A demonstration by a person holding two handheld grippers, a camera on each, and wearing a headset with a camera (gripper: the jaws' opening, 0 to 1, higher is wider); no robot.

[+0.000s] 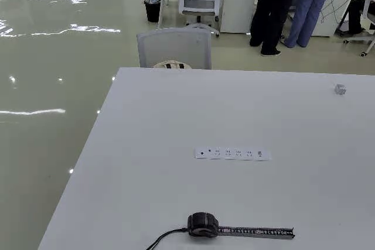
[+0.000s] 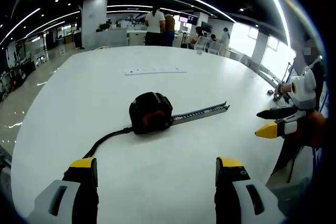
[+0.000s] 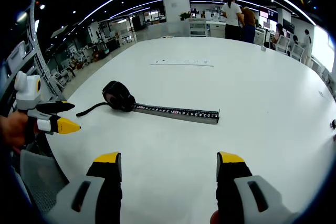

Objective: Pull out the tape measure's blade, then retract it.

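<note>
Well, my left gripper (image 2: pixel 156 163) and right gripper (image 3: pixel 169 157) both gaped wide, nothing held, tape measure (image 1: pixel 203 225) sat by the near edge of the table (image 1: pixel 176 103), blade (image 1: pixel 256 232) partly out and flat, open white top beyond, power strip (image 1: pixel 232 154) mid-table.

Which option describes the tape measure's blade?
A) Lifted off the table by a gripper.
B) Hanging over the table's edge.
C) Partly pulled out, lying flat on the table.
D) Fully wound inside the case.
C: the blade stretches out from the case and lies flat on the table.
</note>
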